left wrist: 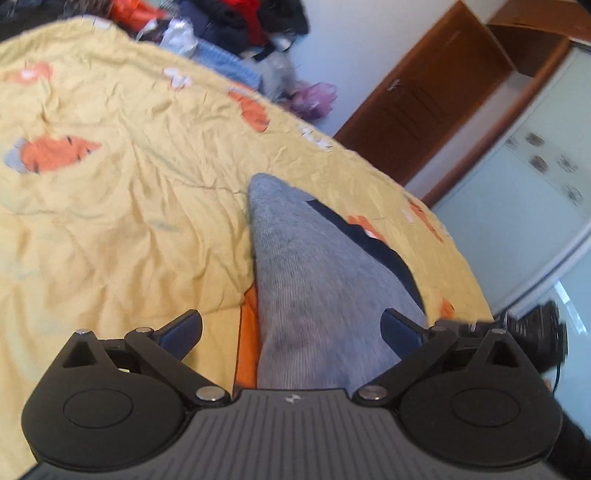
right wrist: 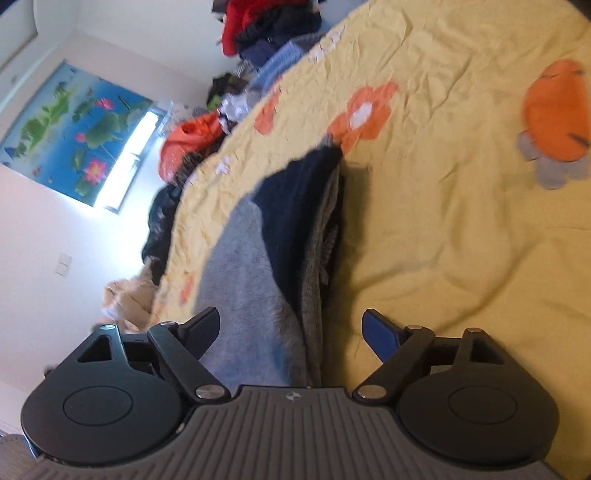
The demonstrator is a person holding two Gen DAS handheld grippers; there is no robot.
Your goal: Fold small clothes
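Note:
A small grey garment (left wrist: 314, 280) with a dark navy part (left wrist: 373, 243) lies on the yellow bedspread (left wrist: 122, 206). My left gripper (left wrist: 291, 328) is open, its fingers wide apart on either side of the grey cloth, which runs between them. In the right wrist view the same garment (right wrist: 251, 273) shows grey with a navy layer (right wrist: 299, 206) on top. My right gripper (right wrist: 291, 328) is open too, with the cloth's edge lying between its fingers. Neither gripper clamps the cloth.
A pile of mixed clothes (left wrist: 236, 33) lies at the bed's far edge, also in the right wrist view (right wrist: 266, 33). A brown wooden door (left wrist: 424, 107) and a white cabinet (left wrist: 517, 206) stand past the bed. A window and lotus poster (right wrist: 77, 133) are on the wall.

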